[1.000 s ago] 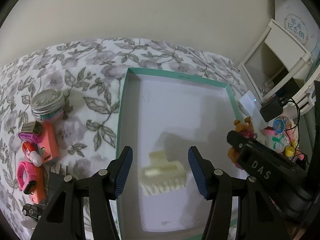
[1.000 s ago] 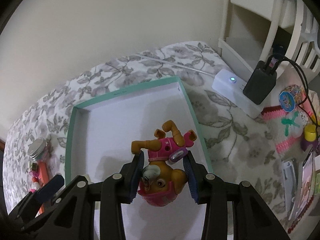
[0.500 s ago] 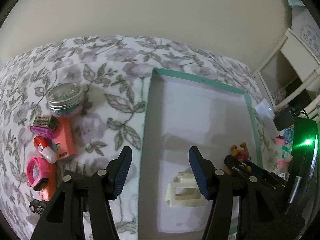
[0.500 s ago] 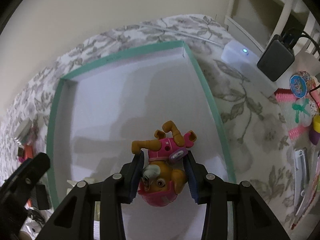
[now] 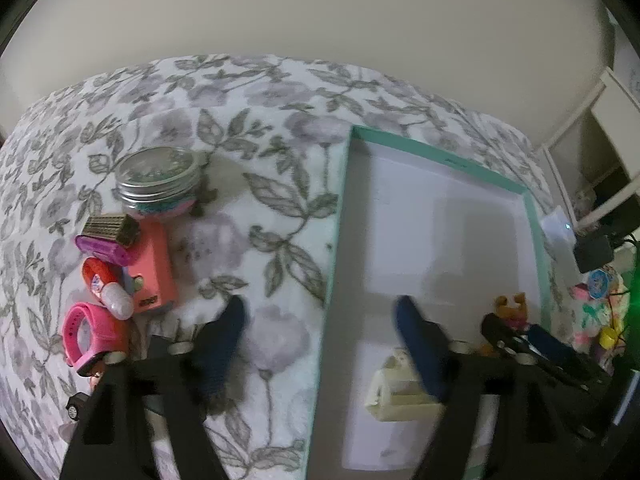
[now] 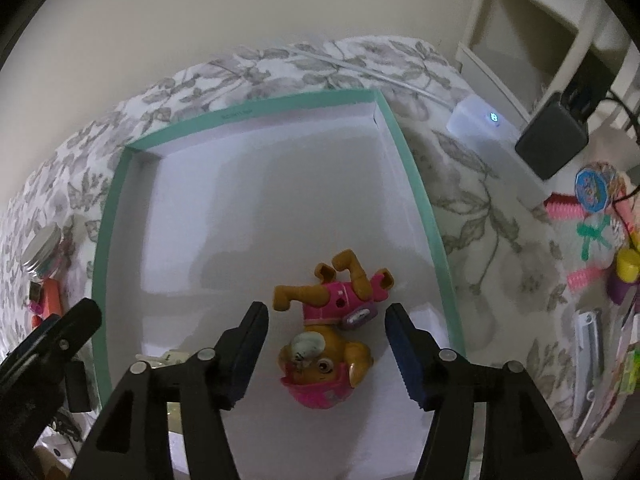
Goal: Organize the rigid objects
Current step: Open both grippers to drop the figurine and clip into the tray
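1. The right gripper (image 6: 326,354) is opening; the toy pup (image 6: 324,340) lies between its parted fingers, untouched, near the box's (image 6: 416,184) right wall.
2. The left gripper (image 5: 320,344) is opening and holds nothing, straddling the box's left wall; the cream hair claw (image 5: 396,392) lies just beside its right finger.

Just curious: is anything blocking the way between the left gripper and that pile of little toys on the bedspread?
Nothing visible. The left gripper, jaws opening and empty, has bare bedspread between it and the toys.
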